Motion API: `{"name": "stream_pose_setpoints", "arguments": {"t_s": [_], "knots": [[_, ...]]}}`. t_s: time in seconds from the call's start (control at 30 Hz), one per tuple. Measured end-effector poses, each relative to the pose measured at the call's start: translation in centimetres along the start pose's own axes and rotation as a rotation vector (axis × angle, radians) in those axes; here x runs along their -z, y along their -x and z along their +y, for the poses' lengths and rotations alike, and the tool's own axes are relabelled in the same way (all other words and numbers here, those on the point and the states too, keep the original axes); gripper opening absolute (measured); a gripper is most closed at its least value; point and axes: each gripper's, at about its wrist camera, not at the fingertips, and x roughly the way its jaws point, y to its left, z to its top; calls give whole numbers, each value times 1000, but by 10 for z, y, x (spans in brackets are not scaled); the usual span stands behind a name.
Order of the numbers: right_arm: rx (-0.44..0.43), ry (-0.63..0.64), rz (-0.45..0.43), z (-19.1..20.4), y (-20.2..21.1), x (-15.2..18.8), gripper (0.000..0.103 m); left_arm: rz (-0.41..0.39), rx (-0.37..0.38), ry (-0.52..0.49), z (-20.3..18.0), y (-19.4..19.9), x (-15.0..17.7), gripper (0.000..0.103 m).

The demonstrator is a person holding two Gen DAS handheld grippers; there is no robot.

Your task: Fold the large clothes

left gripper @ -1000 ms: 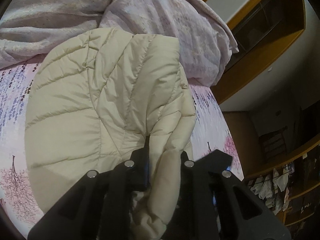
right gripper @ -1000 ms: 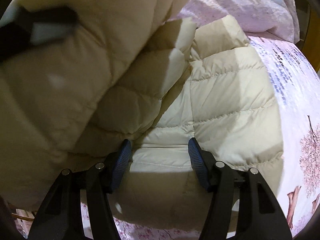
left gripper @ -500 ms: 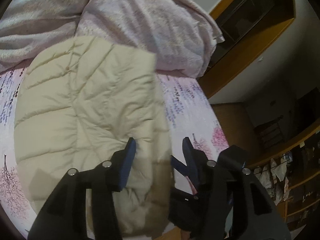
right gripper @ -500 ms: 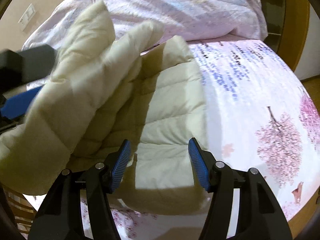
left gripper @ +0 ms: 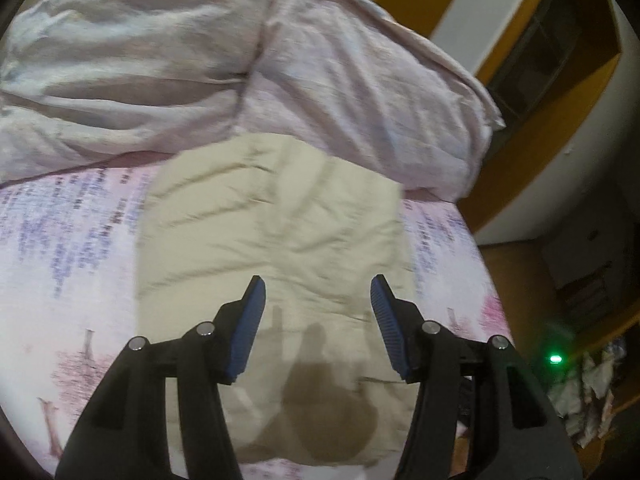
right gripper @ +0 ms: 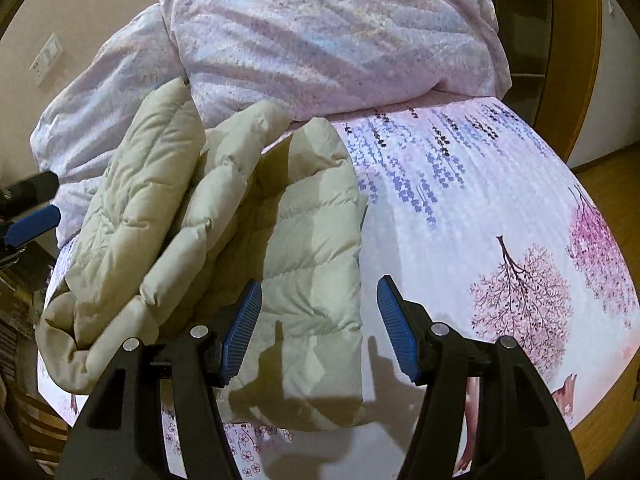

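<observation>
Jacket (right gripper: 224,240) on bed (right gripper: 460,220), part-folded. Left gripper (left gripper: 316,300) just opening, empty; right gripper (right gripper: 320,300) spread, empty. Advice: regrip edges evenly, fold flat.

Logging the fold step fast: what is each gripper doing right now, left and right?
Left gripper: open, jaws just opened, clear above the cream quilted puffer jacket.
Right gripper: open, holding nothing.

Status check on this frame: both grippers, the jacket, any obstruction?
Left gripper open, jaws just opened, nothing between. Right gripper open, empty. Cream puffer jacket folded on the bed sheet. Bunched duvet touches its far edge.
</observation>
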Motion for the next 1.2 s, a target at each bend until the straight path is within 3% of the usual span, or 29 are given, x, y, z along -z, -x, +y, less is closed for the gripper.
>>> {"name": "stream_pose_setpoints", "arguments": {"t_s": [0.4,0.57,0.93,1.2], "knots": [[-16,-7,-21,5,3,-12,62,39,-180,67,62,-23,3,55],[-45,-21,-56,8,14,-24,62,95,-144,98,63,-45,17,55],[-85,-27,-72,21,19,-40,62,179,-61,-17,8,-89,43,55],[-93,-21,-59,31,8,-46,46,198,-44,-73,-9,-101,52,56]]}}
